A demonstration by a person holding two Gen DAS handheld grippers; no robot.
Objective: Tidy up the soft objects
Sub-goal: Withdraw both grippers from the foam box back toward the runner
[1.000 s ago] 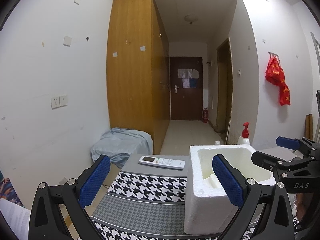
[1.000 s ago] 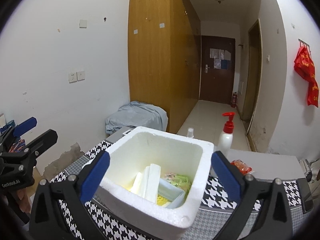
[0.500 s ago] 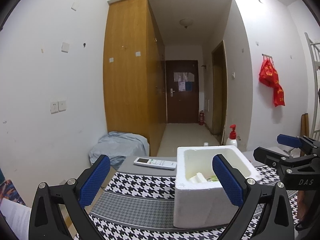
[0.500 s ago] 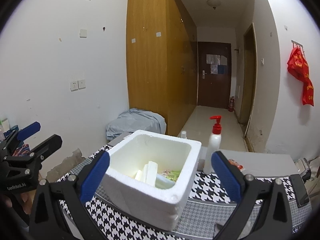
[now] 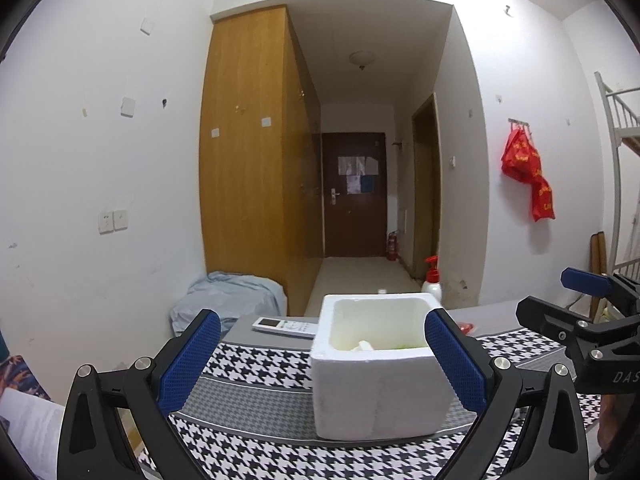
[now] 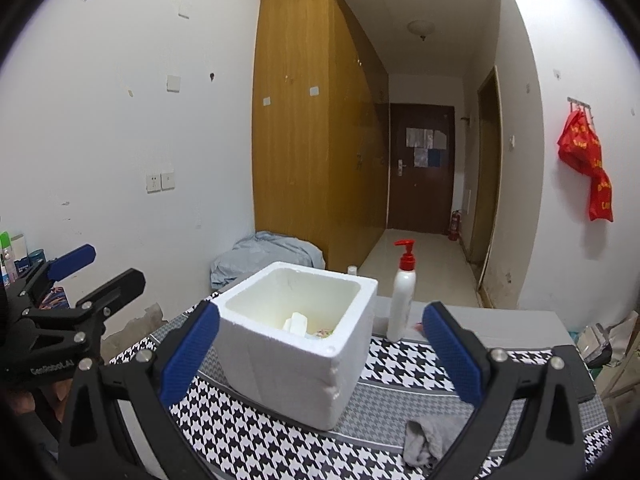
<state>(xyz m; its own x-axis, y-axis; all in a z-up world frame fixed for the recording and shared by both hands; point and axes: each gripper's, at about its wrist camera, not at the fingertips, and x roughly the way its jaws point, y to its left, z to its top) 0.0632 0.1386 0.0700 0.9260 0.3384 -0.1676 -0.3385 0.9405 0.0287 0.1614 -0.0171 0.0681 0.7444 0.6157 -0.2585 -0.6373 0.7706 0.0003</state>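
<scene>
Right wrist view: a white foam box [image 6: 298, 344] sits on the checked table [image 6: 420, 364], a grey sock [image 6: 434, 438] beside it. Right gripper [image 6: 320, 354] and left gripper [image 5: 320, 358] both spread wide, empty.

left hand-held gripper [image 5: 322, 354] — backed off | right hand-held gripper [image 6: 320, 350] — backed off | foam box [image 6: 298, 340] farther

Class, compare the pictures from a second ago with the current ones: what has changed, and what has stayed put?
Both tongs, left and right, have pulled back from the foam box, which now looks smaller; a grey cloth has come into the right view. Nothing was grasped or released. Box, remote and pump bottle stayed put; both tongs stayed open.
</scene>
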